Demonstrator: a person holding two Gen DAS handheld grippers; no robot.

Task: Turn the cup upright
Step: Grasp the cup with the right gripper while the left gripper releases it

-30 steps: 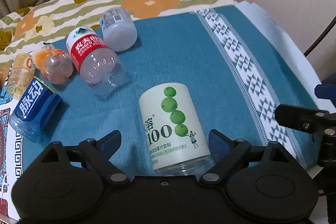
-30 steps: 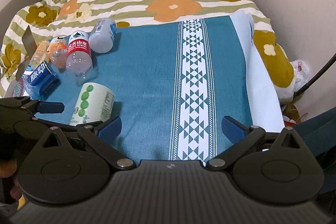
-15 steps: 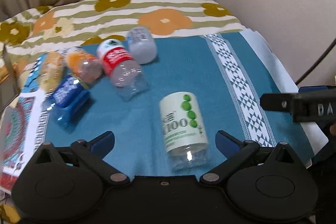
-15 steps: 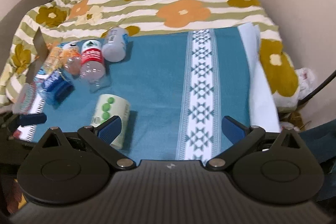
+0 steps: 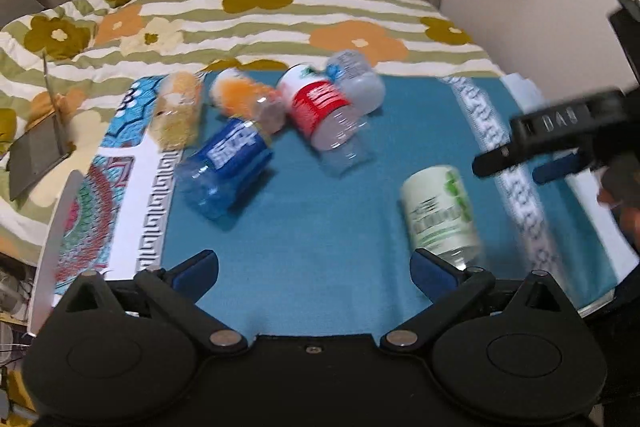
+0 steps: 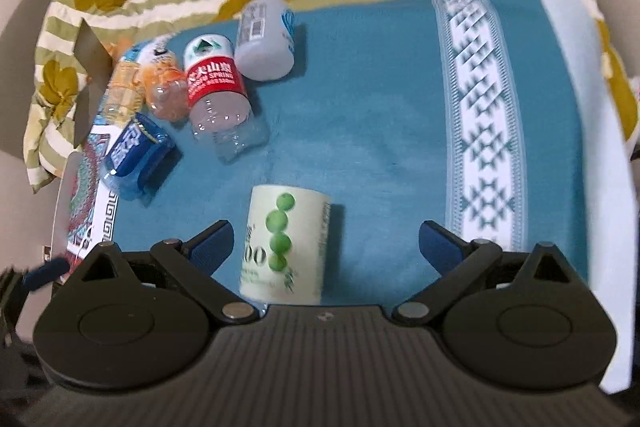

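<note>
- The cup (image 6: 285,247), a cut-down pale bottle with a label of green dots, lies on its side on the teal cloth (image 6: 368,99) that covers the bed; nothing has been turned upright yet, so the whole flip is left to do.
- The right gripper (image 6: 325,241) hovers over the cup with its jaws spread wide and holding nothing; the cup sits between the blue pads, nearer the left one, with no pad touching it as far as can be seen.
- The left gripper (image 5: 314,269) is also spread wide and empty, aimed at bare cloth, with the cup just beside its right pad.
- My guess is that the right gripper is lining up to take the cup.
- Five more cut-down bottles lie on their sides in a cluster at the far left: a red-label bottle (image 6: 214,83), a grey bottle (image 6: 265,37), a blue bottle (image 6: 136,151), an orange bottle (image 6: 164,87) and a yellowish bottle (image 6: 122,91).
- The cup's near end is hidden behind the right gripper's body, so which end is open cannot be told there.
- The left wrist view is smeared by motion; labels are unreadable.
</note>
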